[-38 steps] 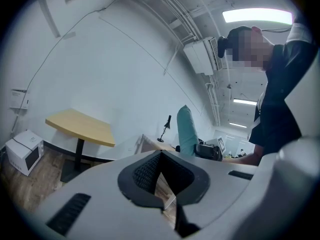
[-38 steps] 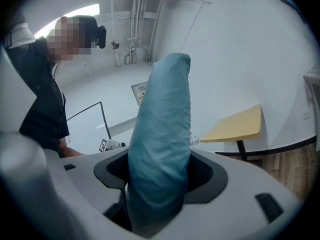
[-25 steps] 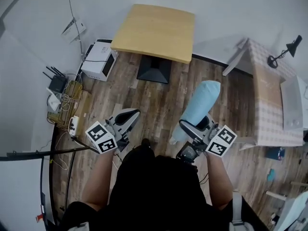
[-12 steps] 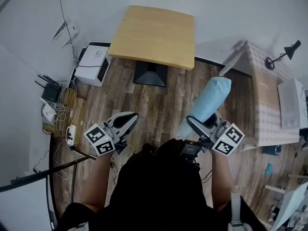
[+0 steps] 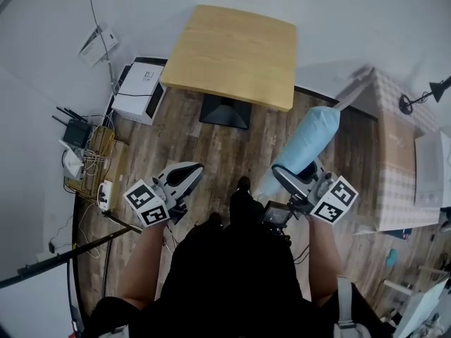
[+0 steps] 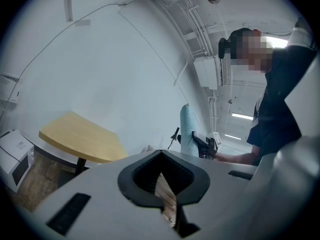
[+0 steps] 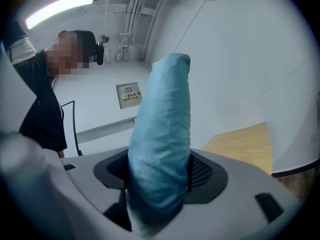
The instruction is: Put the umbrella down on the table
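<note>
One thing is in hand: a folded light-blue fabric umbrella (image 5: pixel 308 143) in its soft sleeve. It is clamped near its lower end between the jaws of the right claw (image 5: pixel 294 183) and stands up out of them, tilted forward toward the square light-wood table on a black pedestal (image 5: pixel 232 48). That table is well apart from it, across the wooden plank floor (image 5: pixel 232 153). The left claw (image 5: pixel 184 175) hangs to one side with its jaws drawn almost together, leaving only a thin slit, and nothing is in them. The umbrella looks light, and its cloth skin is soft and creased, giving under the grip, though a stiff shaft presumably runs inside. Held so low, most of its length rides above the jaws, so it could swing or slip through the smooth fabric. A hold nearer the middle would balance it better. The present one should serve if the umbrella is lowered flat and released only once its length rests on the table top.
</note>
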The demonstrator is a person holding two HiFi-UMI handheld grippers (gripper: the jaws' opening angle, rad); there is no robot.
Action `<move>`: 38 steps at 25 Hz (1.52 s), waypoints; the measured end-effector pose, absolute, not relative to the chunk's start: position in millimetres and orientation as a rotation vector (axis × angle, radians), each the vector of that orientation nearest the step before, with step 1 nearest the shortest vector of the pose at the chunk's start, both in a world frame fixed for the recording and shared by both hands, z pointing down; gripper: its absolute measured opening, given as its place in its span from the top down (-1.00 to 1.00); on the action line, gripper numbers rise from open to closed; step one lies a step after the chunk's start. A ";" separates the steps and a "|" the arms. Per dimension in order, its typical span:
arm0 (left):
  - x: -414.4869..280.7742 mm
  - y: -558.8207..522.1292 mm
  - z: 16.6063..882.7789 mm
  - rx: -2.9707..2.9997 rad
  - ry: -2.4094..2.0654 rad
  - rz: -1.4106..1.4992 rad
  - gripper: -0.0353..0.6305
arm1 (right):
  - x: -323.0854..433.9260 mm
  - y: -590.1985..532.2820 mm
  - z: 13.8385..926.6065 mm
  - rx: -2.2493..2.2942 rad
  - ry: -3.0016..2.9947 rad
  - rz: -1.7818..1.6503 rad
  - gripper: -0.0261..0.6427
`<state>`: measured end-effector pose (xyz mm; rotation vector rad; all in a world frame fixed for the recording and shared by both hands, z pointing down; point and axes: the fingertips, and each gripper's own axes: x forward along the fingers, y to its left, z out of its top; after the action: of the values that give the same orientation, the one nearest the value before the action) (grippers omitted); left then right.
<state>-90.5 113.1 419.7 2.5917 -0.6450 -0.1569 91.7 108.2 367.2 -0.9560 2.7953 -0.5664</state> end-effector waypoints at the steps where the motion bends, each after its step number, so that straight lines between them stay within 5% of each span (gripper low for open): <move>1: -85.8 105.3 420.1 2.593 -0.645 -0.148 0.86 | 94.7 98.7 368.3 -0.947 2.792 -0.572 0.04; 19: 27.5 -50.3 388.3 2.610 -0.726 -0.049 0.86 | 188.9 -57.9 371.8 -0.775 2.797 -0.591 0.04; 38: 23.5 -162.0 405.0 2.582 -0.667 -0.100 0.86 | 186.0 -163.1 381.9 -0.863 2.782 -0.644 0.04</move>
<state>23.5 -162.0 405.0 2.5820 -0.6668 -0.0999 186.0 -163.1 381.9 -0.8625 2.7821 -0.6440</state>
